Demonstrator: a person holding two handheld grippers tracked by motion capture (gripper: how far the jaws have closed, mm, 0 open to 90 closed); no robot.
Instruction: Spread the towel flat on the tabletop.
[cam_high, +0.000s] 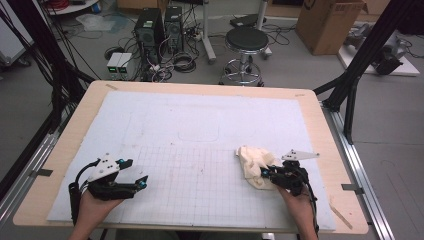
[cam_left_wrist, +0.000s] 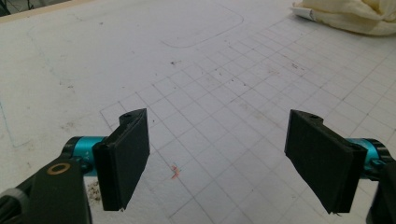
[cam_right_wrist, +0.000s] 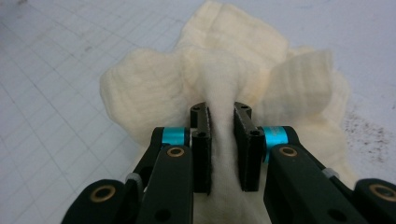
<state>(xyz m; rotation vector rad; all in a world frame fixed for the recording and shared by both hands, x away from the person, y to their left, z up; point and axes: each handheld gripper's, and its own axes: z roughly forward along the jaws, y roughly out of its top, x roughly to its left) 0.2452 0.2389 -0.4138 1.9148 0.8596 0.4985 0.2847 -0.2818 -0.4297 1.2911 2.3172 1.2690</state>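
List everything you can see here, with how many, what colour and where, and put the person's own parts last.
cloth: one, cream, crumpled on the mat's right side
grid mat: one, white, covering the table
table: one, light wood
stool: one, black seat, floor beyond the table
computer towers: two, black, floor at back
cardboard box: one, brown, floor back right
left claw: one, black, open over bare mat
right claw: one, black, pinching a cloth fold

Grey floor beyond the table (cam_high: 60, 150) — black stool (cam_high: 246, 40), computer towers (cam_high: 159, 27), perhaps a cardboard box (cam_high: 327, 22).
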